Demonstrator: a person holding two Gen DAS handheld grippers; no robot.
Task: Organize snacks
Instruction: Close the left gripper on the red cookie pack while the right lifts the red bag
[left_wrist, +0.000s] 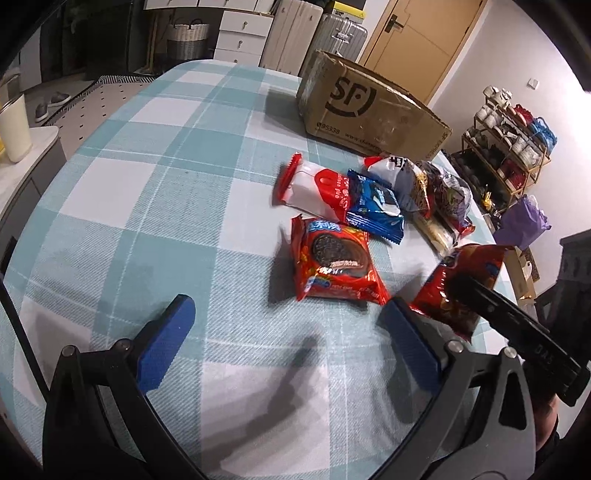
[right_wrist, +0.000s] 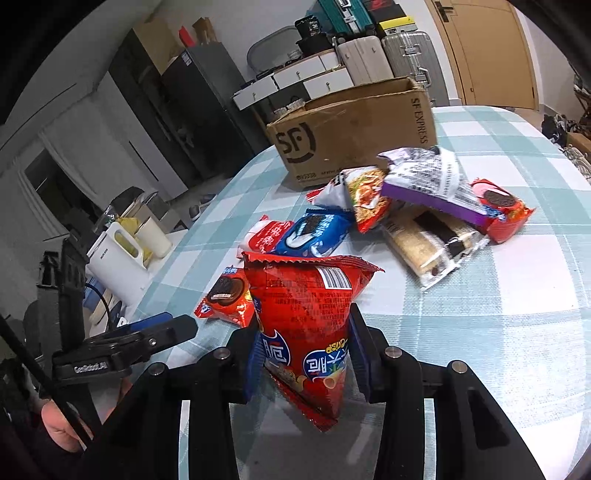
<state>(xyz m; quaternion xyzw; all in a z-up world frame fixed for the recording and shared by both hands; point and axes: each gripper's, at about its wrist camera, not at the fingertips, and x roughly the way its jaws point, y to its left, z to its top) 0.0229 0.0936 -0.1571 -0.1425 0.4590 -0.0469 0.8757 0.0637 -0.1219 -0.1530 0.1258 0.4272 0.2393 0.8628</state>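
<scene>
My right gripper is shut on a red crisp bag and holds it upright above the checked tablecloth. In the left wrist view that bag hangs at the right, in the right gripper. My left gripper stands open over bare cloth, a red Oreo pack just beyond its fingers. Behind it lie a blue Oreo pack and a white-and-red pack. The brown cardboard box stands open at the back. The left gripper shows at the left.
Beside the box lies a heap: a noodle pack, a purple-and-silver pack, another red Oreo pack and a clear wafer pack. A white kettle stands off the table's left edge. A shelf stands far right.
</scene>
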